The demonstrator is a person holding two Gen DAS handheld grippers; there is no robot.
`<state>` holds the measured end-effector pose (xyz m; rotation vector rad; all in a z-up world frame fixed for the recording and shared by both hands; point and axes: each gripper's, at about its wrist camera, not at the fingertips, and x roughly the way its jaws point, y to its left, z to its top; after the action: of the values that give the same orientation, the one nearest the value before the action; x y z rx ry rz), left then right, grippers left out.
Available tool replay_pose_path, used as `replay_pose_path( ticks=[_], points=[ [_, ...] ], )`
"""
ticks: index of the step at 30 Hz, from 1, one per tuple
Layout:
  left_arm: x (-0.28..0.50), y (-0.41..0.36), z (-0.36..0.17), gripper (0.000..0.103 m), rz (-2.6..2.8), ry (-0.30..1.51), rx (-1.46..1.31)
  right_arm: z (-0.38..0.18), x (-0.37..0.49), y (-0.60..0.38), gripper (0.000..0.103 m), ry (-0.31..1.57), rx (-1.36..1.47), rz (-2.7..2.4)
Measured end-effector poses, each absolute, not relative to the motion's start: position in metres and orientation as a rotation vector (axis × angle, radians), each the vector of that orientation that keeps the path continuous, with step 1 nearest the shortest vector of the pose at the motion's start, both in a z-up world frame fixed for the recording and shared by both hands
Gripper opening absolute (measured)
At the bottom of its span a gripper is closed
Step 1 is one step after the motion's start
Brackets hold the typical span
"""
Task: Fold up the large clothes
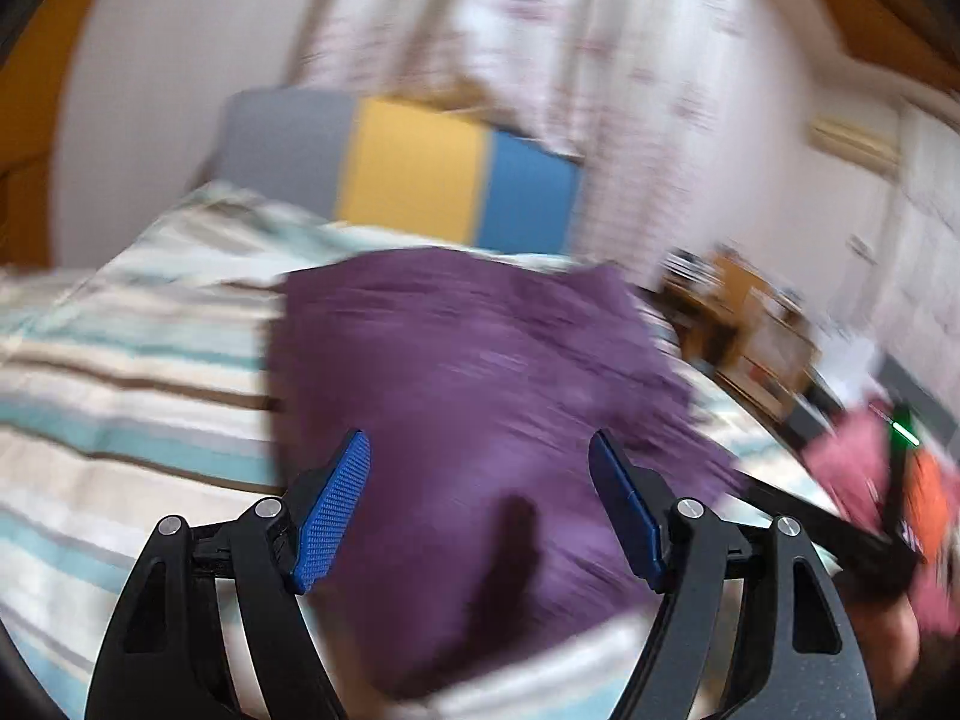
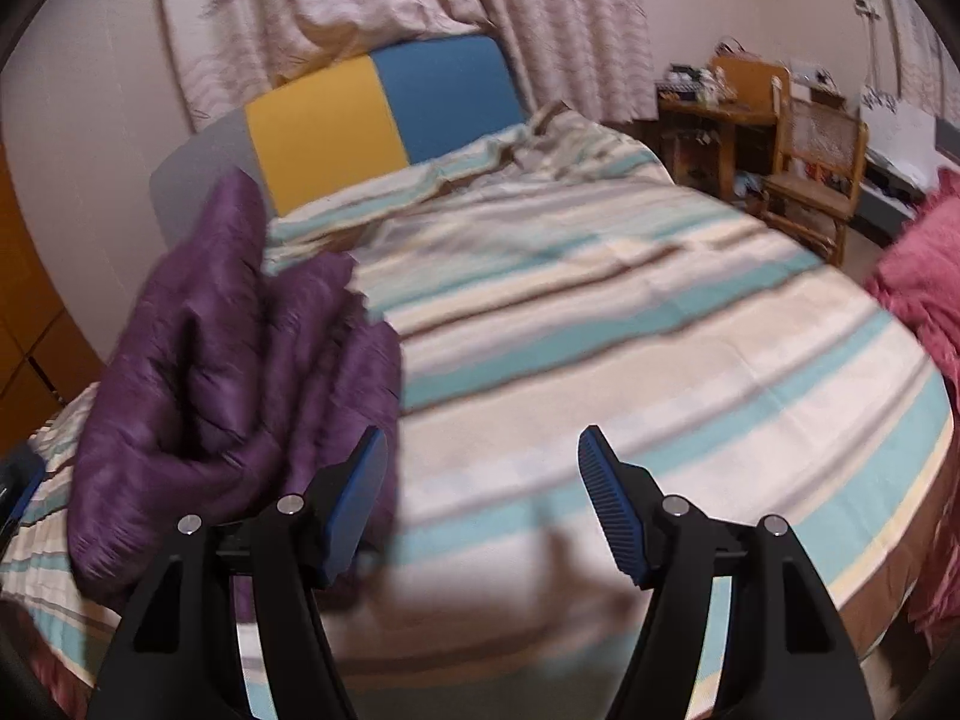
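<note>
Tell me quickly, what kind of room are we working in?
Most likely a home bedroom: a bed with a striped cover, a padded headboard against curtains, and a wooden chair.

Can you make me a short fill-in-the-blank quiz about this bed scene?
1. The garment lying on the bed is ____ in colour.
2. Behind the bed, the yellow panel stands beside a ____ panel.
3. Both the left tool and the right tool are ____, with nothing held.

Missing words: purple; blue; open
</note>
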<state>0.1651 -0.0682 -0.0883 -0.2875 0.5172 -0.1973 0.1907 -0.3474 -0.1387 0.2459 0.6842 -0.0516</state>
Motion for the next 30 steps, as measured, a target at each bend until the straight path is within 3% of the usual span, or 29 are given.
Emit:
replay_pose_path(
  ticks=[5, 13, 21, 30],
  points=[
    [0.227, -0.020, -0.098, 0.073, 0.044, 0.656, -0.465, -0.085, 0.219, -0.316, 0.066, 0.603, 0.199, 0.053],
    [0.276, -0.035, -0.102, 0.073, 0.073, 0.764, -0.413, -0.035, 0.292, -0.233, 0.066, 0.570, 0.117, 0.216],
    [0.302, -0.040, -0.106, 0.073, 0.063, 0.786, -0.333, -0.069, 0.374, -0.190, 0.065, 0.652, 0.033, 0.239],
    [0.310, -0.076, -0.113, 0.073, 0.009, 0.788, -0.218, -0.148, 0.382, -0.250, 0.064, 0.744, 0.137, 0.136]
  ],
)
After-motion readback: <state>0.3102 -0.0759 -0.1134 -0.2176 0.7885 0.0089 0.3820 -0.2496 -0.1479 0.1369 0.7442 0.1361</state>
